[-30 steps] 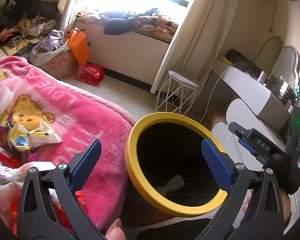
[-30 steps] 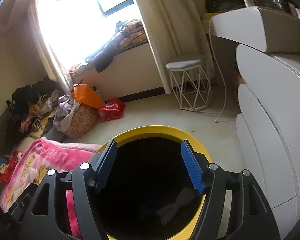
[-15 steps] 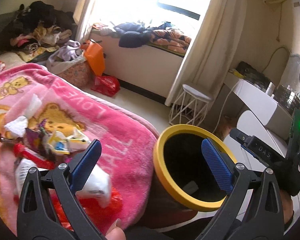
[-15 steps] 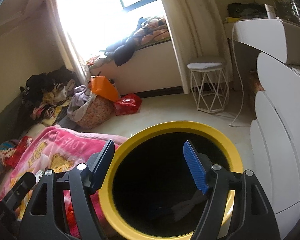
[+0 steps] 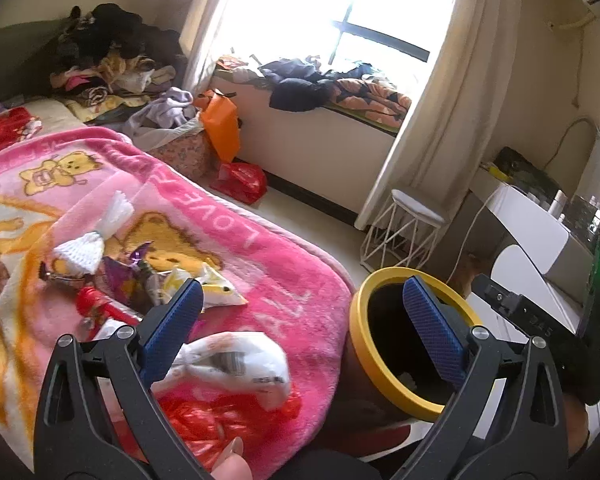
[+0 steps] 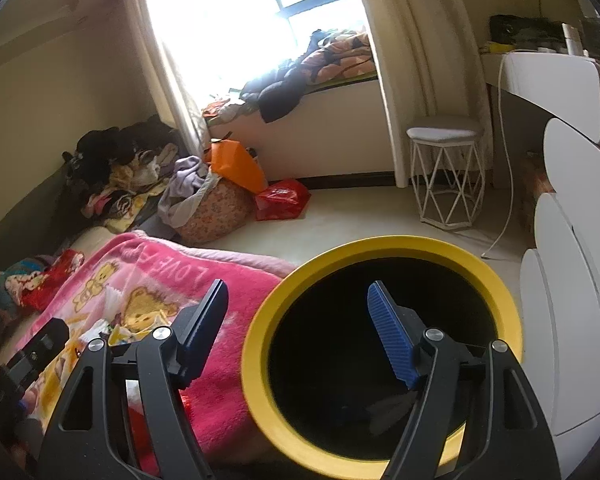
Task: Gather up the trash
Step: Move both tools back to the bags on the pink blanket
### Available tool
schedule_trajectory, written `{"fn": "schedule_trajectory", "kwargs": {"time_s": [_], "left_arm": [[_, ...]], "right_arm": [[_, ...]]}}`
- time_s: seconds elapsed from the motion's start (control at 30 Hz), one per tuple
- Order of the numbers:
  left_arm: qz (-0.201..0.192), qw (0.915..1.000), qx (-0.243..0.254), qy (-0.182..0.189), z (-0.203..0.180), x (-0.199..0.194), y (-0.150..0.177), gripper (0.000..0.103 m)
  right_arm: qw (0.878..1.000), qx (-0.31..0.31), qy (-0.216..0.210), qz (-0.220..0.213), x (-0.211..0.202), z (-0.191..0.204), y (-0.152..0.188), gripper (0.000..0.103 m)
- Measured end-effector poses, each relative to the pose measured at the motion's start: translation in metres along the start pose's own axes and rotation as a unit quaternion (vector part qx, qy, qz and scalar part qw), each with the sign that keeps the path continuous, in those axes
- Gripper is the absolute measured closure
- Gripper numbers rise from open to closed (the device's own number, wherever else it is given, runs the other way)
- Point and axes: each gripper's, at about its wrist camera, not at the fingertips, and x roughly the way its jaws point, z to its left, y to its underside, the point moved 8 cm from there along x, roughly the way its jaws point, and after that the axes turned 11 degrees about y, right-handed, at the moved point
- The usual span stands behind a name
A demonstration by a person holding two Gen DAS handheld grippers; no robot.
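Two hand-held grippers, both with jaws spread wide and nothing between them: the left gripper (image 5: 300, 312) hangs over the near edge of a pink blanket (image 5: 260, 248), the right gripper (image 6: 296, 320) over the yellow-rimmed bin (image 6: 380, 248). Trash on the blanket: a crumpled white wrapper (image 5: 236, 360) nearest the left gripper, red plastic (image 5: 204, 420) under it, small wrappers (image 5: 148, 276) farther left. Bin stands just right of the blanket, a few scraps inside.

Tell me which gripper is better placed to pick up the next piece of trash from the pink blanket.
Left. The left gripper, jaws open and empty, points at the white wrapper on the blanket. The right gripper faces the yellow-rimmed bin.
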Motion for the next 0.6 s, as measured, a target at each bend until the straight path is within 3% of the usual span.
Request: {"fn": "schedule_trajectory", "kwargs": {"time_s": [0.6], "left_arm": [[-0.023,0.9987,-0.026,-0.037,0.043,-0.035,-0.008,0.011]], "right_arm": [[0.997,-0.061,-0.053,0.005,-0.014,0.061,0.016,0.031]]}}
